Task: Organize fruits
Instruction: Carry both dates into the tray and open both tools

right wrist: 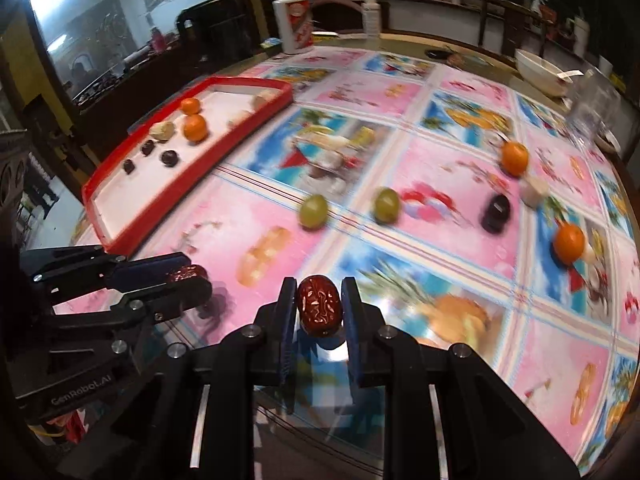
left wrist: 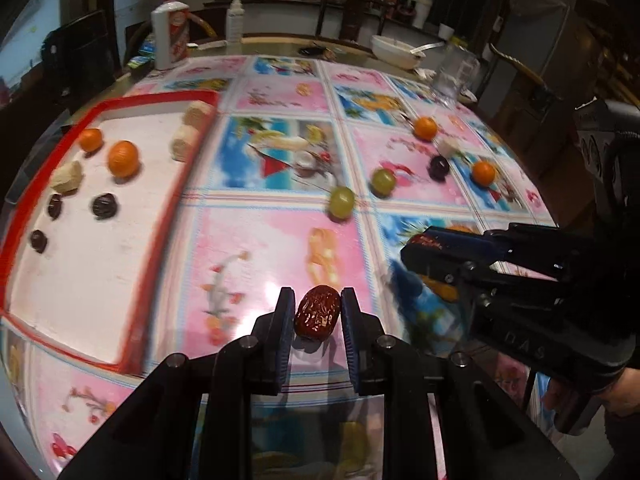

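Observation:
My left gripper [left wrist: 317, 312] is shut on a wrinkled red date [left wrist: 317, 317], held above the table's near edge. My right gripper [right wrist: 319, 312] is shut on a second red date [right wrist: 319, 311]. Each gripper shows in the other's view: the right gripper [left wrist: 424, 246] at the right, the left gripper [right wrist: 192, 276] at the left with its date [right wrist: 185, 273]. A red-rimmed white tray [left wrist: 132, 248] at the left holds two oranges [left wrist: 123, 158], dark prunes [left wrist: 105, 205] and pale pieces. Loose on the cloth lie two green grapes [right wrist: 313, 210], two oranges [right wrist: 514, 157], a dark prune [right wrist: 494, 213] and a white piece [right wrist: 534, 192].
A patterned pink and blue tablecloth [left wrist: 256, 256] covers the table. At the far edge stand a white bottle [left wrist: 169, 34], a pump bottle [left wrist: 234, 18], a white bowl with a spoon [left wrist: 394, 51] and a clear glass jar [left wrist: 452, 73]. Chairs stand behind.

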Demonstrator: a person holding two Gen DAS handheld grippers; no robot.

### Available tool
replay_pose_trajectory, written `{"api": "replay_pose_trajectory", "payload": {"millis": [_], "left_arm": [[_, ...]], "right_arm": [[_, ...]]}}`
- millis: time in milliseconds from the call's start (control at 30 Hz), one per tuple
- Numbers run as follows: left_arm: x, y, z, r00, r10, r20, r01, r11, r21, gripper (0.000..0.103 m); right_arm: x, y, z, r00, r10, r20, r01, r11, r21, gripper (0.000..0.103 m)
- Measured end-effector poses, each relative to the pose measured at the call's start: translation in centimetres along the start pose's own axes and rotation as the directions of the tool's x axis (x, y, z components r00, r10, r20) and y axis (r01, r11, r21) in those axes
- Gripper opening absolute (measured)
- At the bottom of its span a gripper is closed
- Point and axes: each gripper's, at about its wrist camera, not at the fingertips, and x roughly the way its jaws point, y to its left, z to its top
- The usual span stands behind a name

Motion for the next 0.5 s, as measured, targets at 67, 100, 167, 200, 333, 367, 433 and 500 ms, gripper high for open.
{"api": "replay_pose_trajectory", "payload": {"millis": [67,100,167,200,333,367,433,500], "left_arm": [[-0.6,1.1,0.3,1.0,0.015,0.014,-0.015,1.0,-0.018,0.022],[-1.0,2.0,0.5,0.999,0.026,0.025,-0.025,0.999,-0.033,0.022],[-1.6,3.4,0.7,0.998,0.046,0.04,-0.044,0.997,-0.058,0.022],[-1.9,4.4,0.8,0.997,0.06,0.047,-0.057,0.996,-0.074,0.022],[-2.8,8.0,1.2,0.99,0.122,0.066,-0.113,0.984,-0.136,0.022],[-3.0,8.9,1.3,0.988,0.141,0.067,-0.13,0.98,-0.151,0.022],[-3.3,11.0,1.4,0.982,0.177,0.067,-0.161,0.968,-0.19,0.022],[-3.6,12.5,1.4,0.976,0.205,0.069,-0.186,0.959,-0.215,0.022]], "right_arm": [[0.4,1.5,1.0,1.0,0.017,0.002,-0.017,0.999,-0.029,0.024],[0.7,2.2,1.4,1.0,0.024,0.002,-0.024,0.999,-0.043,0.024],[1.1,3.9,2.4,0.999,0.043,0.007,-0.042,0.996,-0.076,0.024],[1.4,4.6,2.9,0.999,0.051,0.008,-0.05,0.995,-0.089,0.024],[2.5,7.7,5.1,0.996,0.091,0.014,-0.088,0.986,-0.141,0.024],[2.7,8.2,5.5,0.995,0.098,0.015,-0.095,0.984,-0.149,0.024],[3.3,9.4,6.5,0.993,0.118,0.016,-0.114,0.981,-0.159,0.024],[3.8,10.6,7.5,0.991,0.134,0.021,-0.129,0.977,-0.171,0.024]]}}
